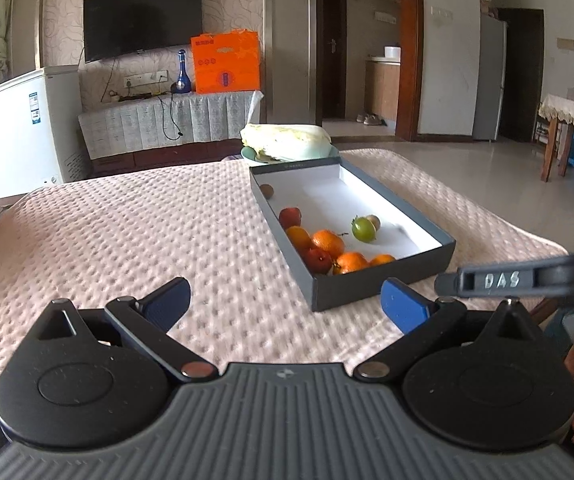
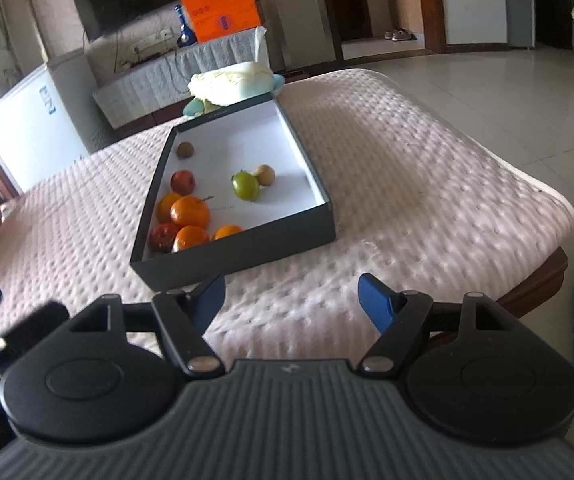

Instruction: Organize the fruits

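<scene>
A dark box (image 1: 347, 290) (image 2: 247, 254) with a white inside lies on the pink quilted table. It holds several oranges (image 1: 328, 243) (image 2: 190, 211), two red fruits (image 1: 289, 217) (image 2: 183, 181), a green fruit (image 1: 363, 229) (image 2: 245, 185) and two small brown fruits (image 1: 267, 190) (image 2: 185, 149). My left gripper (image 1: 287, 306) is open and empty above the cloth, near the box's front left corner. My right gripper (image 2: 291, 302) is open and empty just in front of the box's near wall. Part of the right gripper shows at the right edge of the left wrist view (image 1: 519, 280).
A cabbage on a pale green plate (image 1: 287, 144) (image 2: 233, 84) sits just behind the box. The table's right edge (image 2: 547, 208) drops to a tiled floor. A white freezer (image 1: 15, 128), a TV stand and an orange box (image 1: 227, 62) stand beyond the table.
</scene>
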`<state>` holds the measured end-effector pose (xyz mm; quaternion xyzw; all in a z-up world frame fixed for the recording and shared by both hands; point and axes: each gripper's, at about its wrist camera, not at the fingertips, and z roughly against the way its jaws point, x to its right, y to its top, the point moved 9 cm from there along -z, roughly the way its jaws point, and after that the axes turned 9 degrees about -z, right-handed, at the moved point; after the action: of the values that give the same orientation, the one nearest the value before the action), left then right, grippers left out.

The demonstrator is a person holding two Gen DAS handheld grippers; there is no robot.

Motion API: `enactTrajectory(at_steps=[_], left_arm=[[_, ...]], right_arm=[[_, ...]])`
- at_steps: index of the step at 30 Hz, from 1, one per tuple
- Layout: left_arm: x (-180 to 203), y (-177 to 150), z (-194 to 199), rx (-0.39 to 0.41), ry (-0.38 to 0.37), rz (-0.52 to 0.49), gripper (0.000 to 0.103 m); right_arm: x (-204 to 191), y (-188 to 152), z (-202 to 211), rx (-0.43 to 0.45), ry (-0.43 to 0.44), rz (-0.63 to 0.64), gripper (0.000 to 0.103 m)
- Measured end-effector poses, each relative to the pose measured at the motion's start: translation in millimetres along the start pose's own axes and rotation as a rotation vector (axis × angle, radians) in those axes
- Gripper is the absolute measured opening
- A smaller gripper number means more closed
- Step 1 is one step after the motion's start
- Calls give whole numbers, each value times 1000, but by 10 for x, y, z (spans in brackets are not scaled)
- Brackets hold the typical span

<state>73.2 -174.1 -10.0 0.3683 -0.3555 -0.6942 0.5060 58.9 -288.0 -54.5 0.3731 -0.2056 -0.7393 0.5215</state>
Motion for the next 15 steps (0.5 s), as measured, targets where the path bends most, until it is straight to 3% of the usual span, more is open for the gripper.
enactTrajectory(at_steps=[15], left_arm=[[58,-10,7,9,2,-40,103]], right_arm=[[-27,-34,-46,-26,7,13,75]])
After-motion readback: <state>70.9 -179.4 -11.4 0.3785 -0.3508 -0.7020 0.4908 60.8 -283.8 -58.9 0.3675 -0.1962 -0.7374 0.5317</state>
